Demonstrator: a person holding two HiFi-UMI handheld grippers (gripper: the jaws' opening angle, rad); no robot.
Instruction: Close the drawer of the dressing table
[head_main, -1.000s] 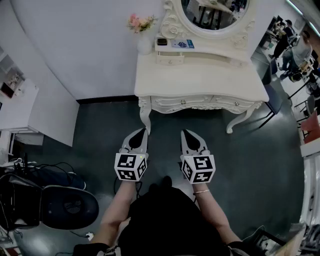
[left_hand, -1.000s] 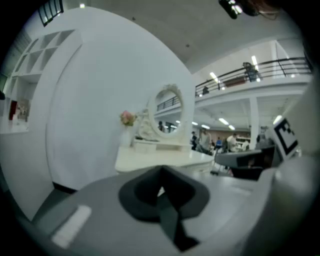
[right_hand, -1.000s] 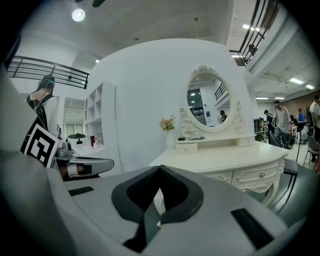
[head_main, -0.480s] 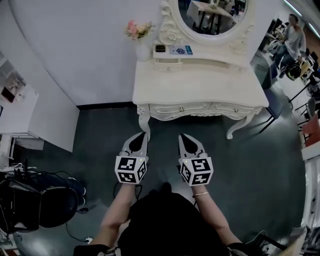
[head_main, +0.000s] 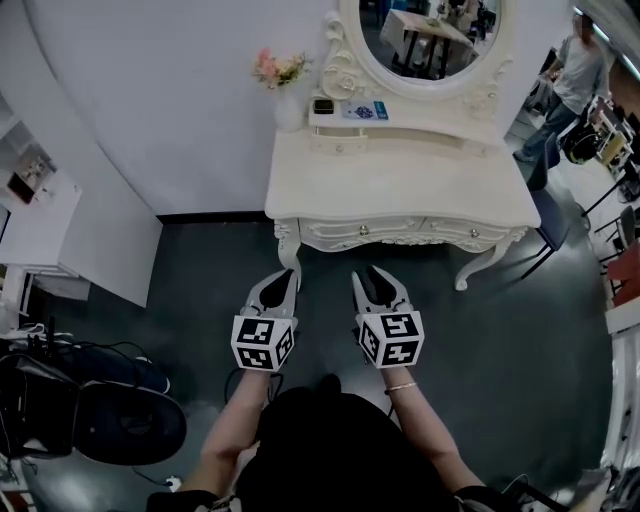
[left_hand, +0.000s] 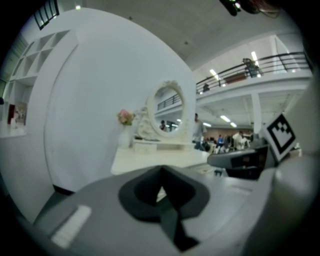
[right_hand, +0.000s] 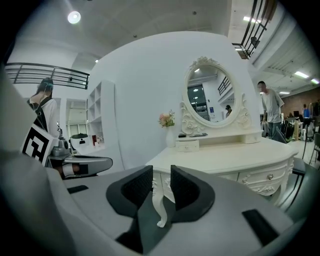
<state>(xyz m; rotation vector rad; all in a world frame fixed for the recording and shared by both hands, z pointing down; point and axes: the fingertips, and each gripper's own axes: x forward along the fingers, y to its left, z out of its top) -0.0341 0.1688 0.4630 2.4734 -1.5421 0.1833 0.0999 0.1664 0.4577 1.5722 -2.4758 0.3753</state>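
Drawers (head_main: 365, 231) of the dressing table (head_main: 400, 180) are seen upper centre; left gripper (head_main: 287, 278) is shut, empty; right gripper (head_main: 372, 273) has just been parted, empty.

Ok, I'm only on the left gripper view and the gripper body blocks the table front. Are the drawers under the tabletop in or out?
Observer: In the head view both front drawers look flush with the front of the dressing table; neither sticks out.
Operator: Is the right gripper holding anything?
Observer: No. The right gripper has just been opening its jaws. Nothing is between them; only a far table leg shows through the gap.
Operator: How close are we?
Observer: The left gripper and the right one hang over the dark floor, short of the table, touching nothing.
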